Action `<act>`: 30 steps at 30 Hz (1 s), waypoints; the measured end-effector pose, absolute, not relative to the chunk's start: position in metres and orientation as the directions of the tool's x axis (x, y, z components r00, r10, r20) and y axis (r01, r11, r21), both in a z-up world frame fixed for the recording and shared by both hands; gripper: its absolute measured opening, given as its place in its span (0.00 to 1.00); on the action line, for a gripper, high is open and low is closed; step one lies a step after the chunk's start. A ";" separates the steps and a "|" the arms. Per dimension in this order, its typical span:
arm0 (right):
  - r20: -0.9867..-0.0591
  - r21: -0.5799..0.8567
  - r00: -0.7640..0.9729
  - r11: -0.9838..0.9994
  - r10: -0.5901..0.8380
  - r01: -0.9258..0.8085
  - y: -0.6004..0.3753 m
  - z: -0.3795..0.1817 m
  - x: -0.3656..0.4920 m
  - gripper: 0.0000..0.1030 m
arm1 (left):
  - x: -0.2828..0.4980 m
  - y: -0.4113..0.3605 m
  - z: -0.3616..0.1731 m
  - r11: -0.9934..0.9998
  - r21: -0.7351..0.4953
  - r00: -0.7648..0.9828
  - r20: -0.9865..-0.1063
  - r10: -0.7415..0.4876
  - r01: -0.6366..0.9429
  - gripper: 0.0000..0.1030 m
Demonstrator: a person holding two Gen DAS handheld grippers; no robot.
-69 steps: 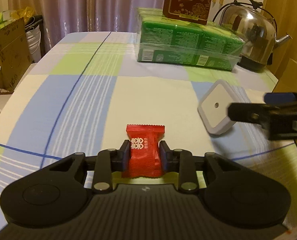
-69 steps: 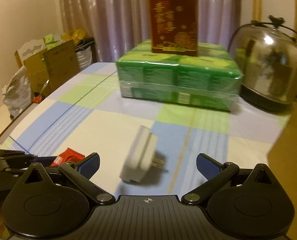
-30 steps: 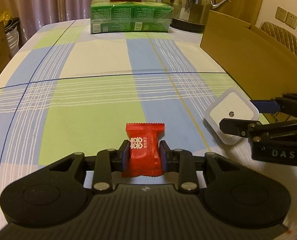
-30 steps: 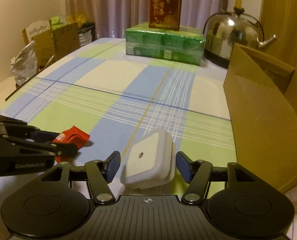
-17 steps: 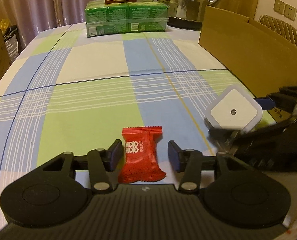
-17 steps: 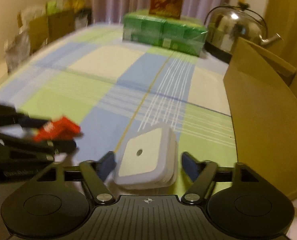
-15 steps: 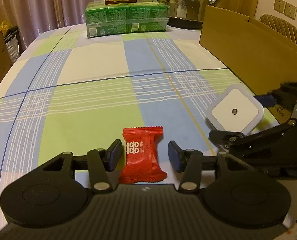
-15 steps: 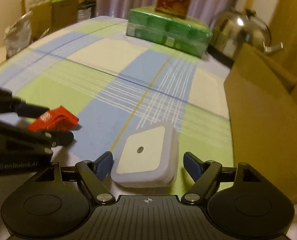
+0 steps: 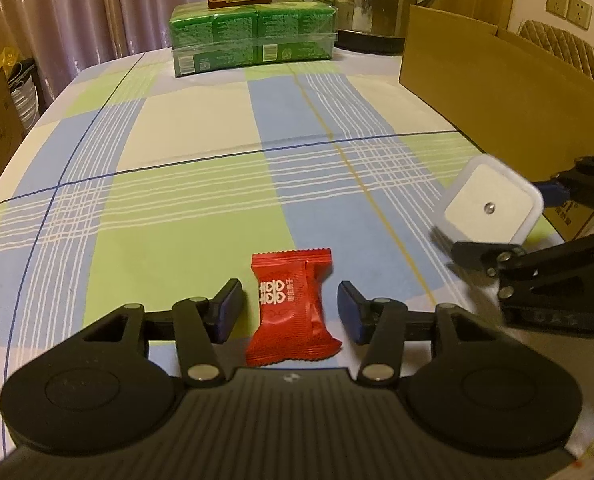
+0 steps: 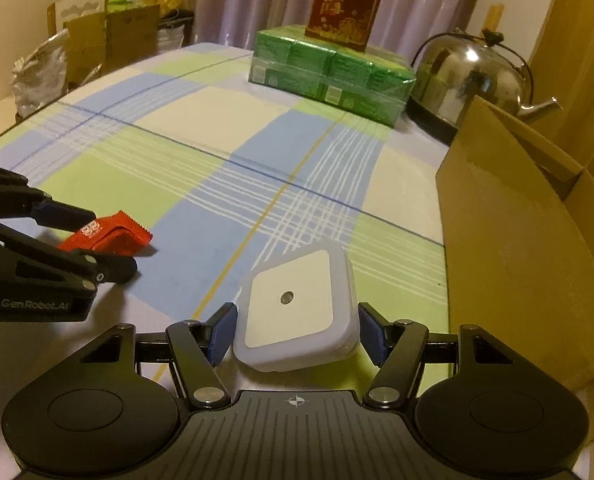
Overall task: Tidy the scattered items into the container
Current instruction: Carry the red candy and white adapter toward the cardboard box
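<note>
Now both tools have let go on the tabletop.
Left tool (image 9: pixel 289 302) spread wide around the red candy (image 9: pixel 291 306); right tool (image 10: pixel 295 330) parted beside the white plug-in light (image 10: pixel 297 312); box (image 10: pixel 517 248) to its right, unfilled.

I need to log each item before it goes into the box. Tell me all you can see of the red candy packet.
The red candy packet is a small glossy pillow pack with crimped, serrated ends and white characters printed on top. It looks sealed and lies flat on the checked tablecloth, between the left gripper's open fingers, which do not touch it.
</note>
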State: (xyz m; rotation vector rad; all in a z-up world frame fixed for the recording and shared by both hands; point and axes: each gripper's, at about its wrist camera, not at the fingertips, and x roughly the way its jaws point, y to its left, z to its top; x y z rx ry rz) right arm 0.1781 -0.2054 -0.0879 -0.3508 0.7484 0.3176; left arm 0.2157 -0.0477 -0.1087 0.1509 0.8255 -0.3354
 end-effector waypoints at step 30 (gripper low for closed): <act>-0.603 -0.065 0.767 0.944 0.220 -0.322 -0.251 0.007 0.102 0.60 | 0.138 -0.071 -0.033 0.940 0.011 0.649 -0.725 -0.228 0.342 0.24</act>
